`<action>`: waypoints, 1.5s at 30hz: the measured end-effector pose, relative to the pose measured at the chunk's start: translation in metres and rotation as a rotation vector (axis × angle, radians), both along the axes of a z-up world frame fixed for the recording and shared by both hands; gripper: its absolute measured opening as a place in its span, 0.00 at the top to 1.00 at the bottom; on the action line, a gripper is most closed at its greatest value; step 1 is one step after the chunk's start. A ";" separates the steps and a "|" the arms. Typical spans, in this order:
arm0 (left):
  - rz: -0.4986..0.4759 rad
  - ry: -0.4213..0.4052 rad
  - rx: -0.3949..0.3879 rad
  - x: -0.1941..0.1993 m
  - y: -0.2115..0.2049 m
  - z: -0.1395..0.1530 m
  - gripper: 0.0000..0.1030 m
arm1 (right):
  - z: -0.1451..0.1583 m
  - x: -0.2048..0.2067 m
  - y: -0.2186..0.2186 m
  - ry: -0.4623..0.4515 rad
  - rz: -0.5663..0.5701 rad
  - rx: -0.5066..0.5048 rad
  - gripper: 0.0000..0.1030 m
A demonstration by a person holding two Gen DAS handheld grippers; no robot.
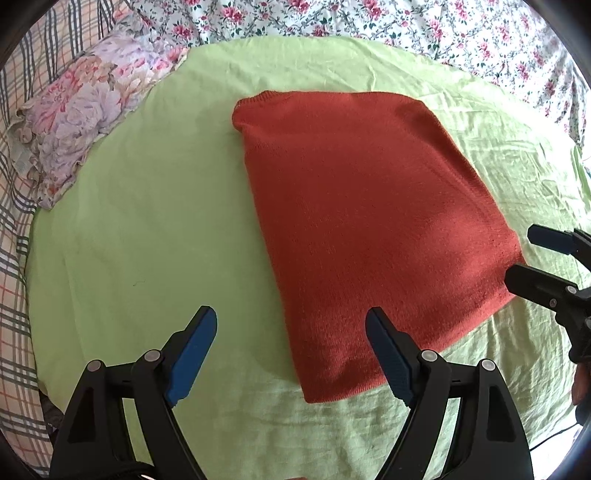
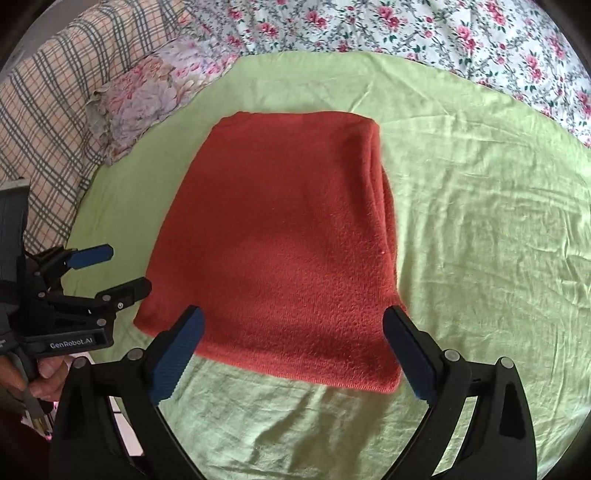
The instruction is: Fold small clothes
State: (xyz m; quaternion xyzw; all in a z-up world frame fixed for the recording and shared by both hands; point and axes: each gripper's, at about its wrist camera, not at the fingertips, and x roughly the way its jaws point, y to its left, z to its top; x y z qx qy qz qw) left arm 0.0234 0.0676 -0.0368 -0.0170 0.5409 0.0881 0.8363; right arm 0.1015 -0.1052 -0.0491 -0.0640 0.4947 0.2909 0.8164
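Note:
A rust-red knitted garment [image 1: 362, 229] lies folded into a flat rectangle on the light green sheet [image 1: 147, 229]; it also shows in the right wrist view [image 2: 288, 251]. My left gripper [image 1: 291, 317] is open and empty, hovering over the garment's near left edge. My right gripper [image 2: 293, 317] is open and empty, hovering over the garment's near edge. The right gripper also shows at the right edge of the left wrist view [image 1: 524, 251], open beside the garment's right corner. The left gripper shows at the left of the right wrist view [image 2: 127, 267], open beside the garment's left corner.
A floral pillow [image 1: 77, 118] lies at the far left on the bed. A floral bedsheet [image 1: 406, 26] runs along the back, a plaid blanket [image 1: 14, 240] along the left. The green sheet [image 2: 480, 240] stretches wrinkled to the right of the garment.

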 end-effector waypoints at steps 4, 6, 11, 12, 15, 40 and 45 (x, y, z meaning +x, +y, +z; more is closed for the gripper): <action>0.001 -0.006 0.011 0.003 -0.003 0.001 0.19 | -0.002 0.004 0.001 0.010 0.005 0.013 0.06; 0.006 -0.005 0.021 0.003 -0.006 0.002 0.19 | -0.003 0.004 0.003 0.009 0.012 0.019 0.05; 0.002 -0.033 0.024 0.001 -0.012 0.008 0.19 | -0.005 0.006 0.000 0.016 0.015 0.029 0.05; 0.000 -0.035 0.026 0.000 -0.013 0.009 0.19 | -0.005 0.006 -0.001 0.013 0.014 0.031 0.05; 0.000 -0.043 0.022 0.000 -0.014 0.010 0.19 | -0.006 0.009 -0.003 0.013 0.008 0.036 0.05; -0.007 -0.061 0.010 0.007 -0.015 0.012 0.18 | 0.001 0.020 0.005 -0.006 0.010 0.070 0.05; -0.010 -0.063 0.007 0.007 -0.015 0.012 0.18 | 0.000 0.020 0.007 -0.001 0.011 0.073 0.05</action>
